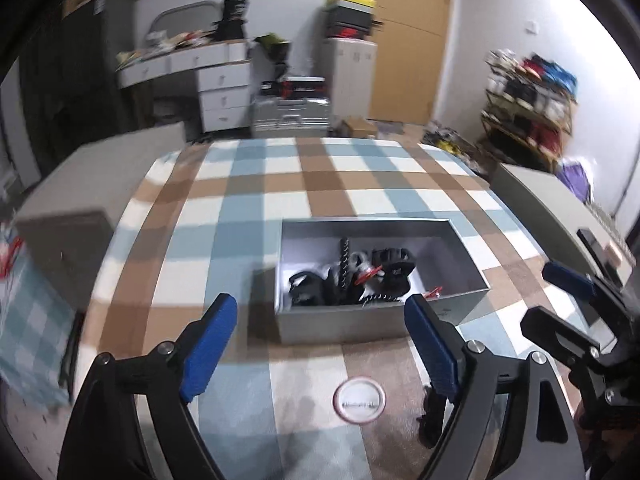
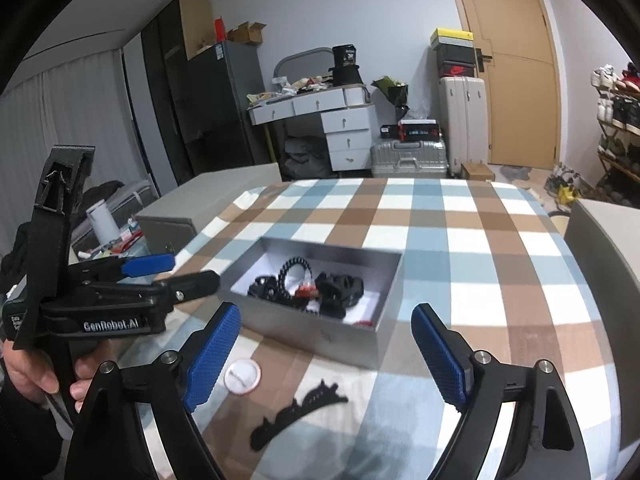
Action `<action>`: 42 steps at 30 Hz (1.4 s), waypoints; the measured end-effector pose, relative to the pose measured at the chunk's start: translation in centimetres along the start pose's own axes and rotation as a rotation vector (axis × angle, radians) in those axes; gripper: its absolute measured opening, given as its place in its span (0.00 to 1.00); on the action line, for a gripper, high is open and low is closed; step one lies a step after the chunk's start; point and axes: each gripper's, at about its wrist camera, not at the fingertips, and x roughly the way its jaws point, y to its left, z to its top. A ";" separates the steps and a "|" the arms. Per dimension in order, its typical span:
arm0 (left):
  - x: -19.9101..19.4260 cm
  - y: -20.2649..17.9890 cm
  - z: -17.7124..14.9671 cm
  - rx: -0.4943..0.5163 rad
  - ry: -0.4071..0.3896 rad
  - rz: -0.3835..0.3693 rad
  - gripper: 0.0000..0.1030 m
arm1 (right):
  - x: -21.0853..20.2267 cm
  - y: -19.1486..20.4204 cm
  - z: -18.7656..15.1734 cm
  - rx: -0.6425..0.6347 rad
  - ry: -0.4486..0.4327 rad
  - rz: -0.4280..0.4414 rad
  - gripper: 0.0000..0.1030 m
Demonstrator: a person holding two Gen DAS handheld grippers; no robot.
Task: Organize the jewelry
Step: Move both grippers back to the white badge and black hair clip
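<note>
Both grippers hang over the near edge of the checked tablecloth [image 2: 460, 240] with nothing between their blue pads: the left gripper [image 1: 320, 344] has its jaws spread wide and empty, and the right gripper [image 2: 324, 352] likewise, which suits a moment between picks rather than a carry. The grey box [image 2: 384, 280] sits open-topped in the middle of the table, within reach of both hands, and it already holds a heap of dark jewelry [image 2: 308, 284]: a beaded black loop, chunky black pieces and some small red parts tangled together on its pale floor. Two things lie loose on the cloth in front of the box, well clear of it: a round white badge [image 2: 242, 376] with a red rim, and a long black spiky piece [image 2: 300, 410], probably a hair comb or clip, though blur keeps its form unsure. By their position these look like the items left to put away.
</note>
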 end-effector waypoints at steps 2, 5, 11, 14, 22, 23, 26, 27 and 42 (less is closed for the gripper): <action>0.2 0.2 -1.1 -0.020 0.012 -0.009 0.84 | 0.0 0.0 -0.7 0.002 0.013 -0.003 0.86; 1.1 0.1 -2.7 -0.009 0.061 -0.014 0.85 | 0.1 0.0 -1.7 0.007 0.036 -0.011 0.86; 3.9 -0.3 -5.1 0.013 0.190 0.012 0.85 | 0.4 -0.3 -3.1 0.014 0.072 -0.021 0.86; 4.2 -0.9 -5.4 0.041 0.203 0.007 0.85 | 0.5 -0.2 -3.7 0.011 0.082 -0.020 0.86; 4.7 -1.9 -5.7 0.096 0.237 0.002 0.85 | 0.8 -0.4 -4.3 0.029 0.097 -0.004 0.86; 4.7 -2.0 -5.7 0.103 0.239 0.002 0.85 | 0.9 -0.4 -4.4 0.031 0.098 -0.002 0.86; 4.8 -2.1 -5.7 0.107 0.240 -0.008 0.85 | 1.0 -0.6 -4.6 0.039 0.104 0.000 0.86; 4.8 -2.1 -5.6 0.107 0.240 -0.011 0.83 | 1.0 -0.8 -4.7 0.043 0.106 0.001 0.86; 4.0 -2.5 -5.0 0.132 0.229 -0.047 0.36 | 1.8 -1.4 -5.4 0.097 0.176 0.017 0.86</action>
